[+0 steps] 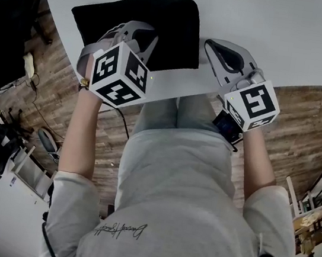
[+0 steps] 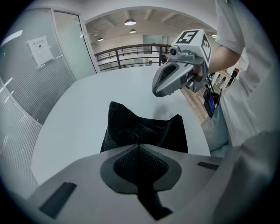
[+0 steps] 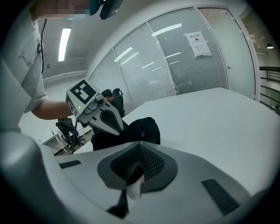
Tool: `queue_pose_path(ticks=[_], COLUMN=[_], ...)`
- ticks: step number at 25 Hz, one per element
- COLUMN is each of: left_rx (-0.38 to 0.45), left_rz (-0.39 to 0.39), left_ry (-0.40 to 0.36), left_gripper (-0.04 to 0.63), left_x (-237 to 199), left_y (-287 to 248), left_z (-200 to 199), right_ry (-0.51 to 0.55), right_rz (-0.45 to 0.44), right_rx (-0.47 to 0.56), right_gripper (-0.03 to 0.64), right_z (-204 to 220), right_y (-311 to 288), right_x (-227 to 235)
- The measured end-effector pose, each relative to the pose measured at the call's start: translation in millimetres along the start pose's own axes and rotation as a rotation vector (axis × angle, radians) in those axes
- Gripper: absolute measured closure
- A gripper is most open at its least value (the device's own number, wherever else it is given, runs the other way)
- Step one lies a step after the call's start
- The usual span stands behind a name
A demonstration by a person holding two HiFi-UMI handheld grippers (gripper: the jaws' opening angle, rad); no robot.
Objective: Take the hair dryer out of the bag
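A black cloth bag (image 1: 175, 22) lies on the white table (image 1: 272, 28). The hair dryer does not show in any view. My left gripper (image 1: 140, 33) points steeply down at the bag's near edge and is shut, pinching the black fabric (image 2: 144, 129), which rises in a fold up to the jaw tips (image 2: 139, 145). The right gripper view shows that same gripper (image 3: 121, 130) with its tip on the bunched bag (image 3: 146, 129). My right gripper (image 1: 212, 46) hovers just right of the bag over bare table, apart from it, shut with nothing held (image 3: 140, 143).
The table's near edge (image 1: 172, 93) runs just under both grippers, with the person's legs and wooden floor below it. Glass partition walls (image 3: 192, 61) stand beyond the table. A railing (image 2: 131, 54) is at the far side. Office clutter sits on the floor at left (image 1: 2, 149).
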State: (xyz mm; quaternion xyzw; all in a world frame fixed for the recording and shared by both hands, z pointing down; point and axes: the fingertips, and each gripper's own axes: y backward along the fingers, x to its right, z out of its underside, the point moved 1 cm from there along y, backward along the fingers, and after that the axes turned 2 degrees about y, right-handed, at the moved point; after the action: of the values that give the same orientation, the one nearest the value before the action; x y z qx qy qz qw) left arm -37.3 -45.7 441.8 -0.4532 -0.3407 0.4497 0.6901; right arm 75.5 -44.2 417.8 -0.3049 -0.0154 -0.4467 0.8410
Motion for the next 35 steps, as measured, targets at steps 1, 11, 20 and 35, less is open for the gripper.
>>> queue_pose_path(ticks=[1, 11, 20, 35], left_rx=[0.007, 0.064, 0.144, 0.179], left_rz=[0.002, 0.011, 0.023, 0.023], left_ry=[0.003, 0.009, 0.054, 0.065], left_gripper=[0.578, 0.578, 0.578, 0.578], left_x=[0, -1, -11, -12], left_y=[2, 23, 49, 59], left_z=[0, 1, 17, 24], right_ry=[0.012, 0.206, 0.442, 0.737], right_rz=[-0.005, -0.093, -0.186, -0.372], right_rx=[-0.004, -0.081, -0.145, -0.201], right_gripper=[0.594, 0.594, 0.594, 0.495], right_z=[0, 0, -8, -4], right_y=[-1, -20, -61, -86], right_x=[0, -1, -21, -61])
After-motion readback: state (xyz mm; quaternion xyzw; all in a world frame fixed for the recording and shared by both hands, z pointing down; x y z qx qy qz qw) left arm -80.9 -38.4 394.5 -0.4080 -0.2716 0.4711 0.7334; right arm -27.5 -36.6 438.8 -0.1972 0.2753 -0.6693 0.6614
